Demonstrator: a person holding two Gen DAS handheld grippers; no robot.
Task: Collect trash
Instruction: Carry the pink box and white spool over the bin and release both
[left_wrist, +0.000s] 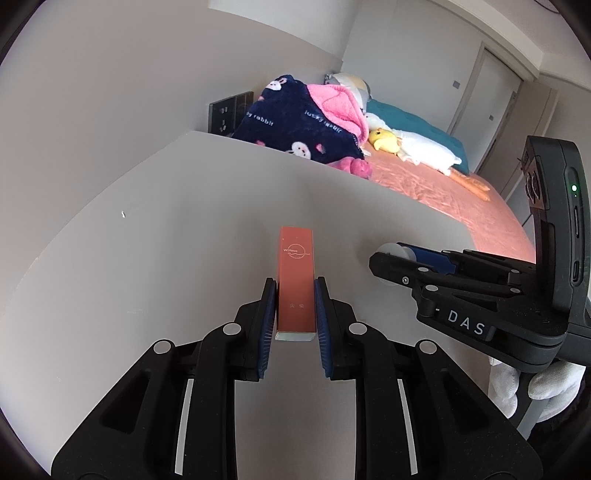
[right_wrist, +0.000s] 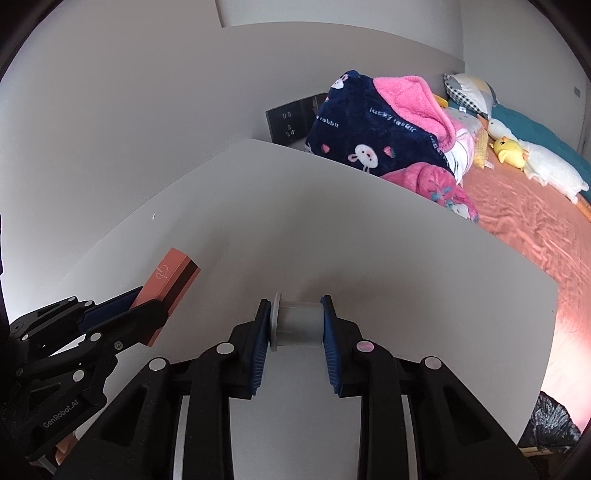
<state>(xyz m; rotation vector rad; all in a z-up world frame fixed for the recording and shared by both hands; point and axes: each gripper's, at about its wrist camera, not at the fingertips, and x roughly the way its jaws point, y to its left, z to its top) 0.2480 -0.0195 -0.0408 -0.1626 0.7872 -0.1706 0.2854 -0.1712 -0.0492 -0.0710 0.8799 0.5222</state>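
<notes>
A: What is the left gripper doing?

B: It is clamping a slim orange matchbox between its blue pads. The box's long axis is running straight ahead toward twelve o'clock along the fingers, its far end sticking out over the grey table.

A: And the right gripper?

B: Its pads are pressing on the two ends of a small grey spool, so the spool's axis is lying crosswise, nine to three o'clock, and it looks to be sitting at the tabletop. In the left wrist view that gripper is sitting at about three o'clock of the matchbox, just beside it.

A: So where is everything going?

B: A black trash bag is showing at five o'clock in the right wrist view, beyond the table's near corner. What is inside it I cannot tell. I am judging the right hand as nearer, so the spool probably goes first, swinging right and down.

A: Any risk?

B: The two grippers are crowding each other.
</notes>
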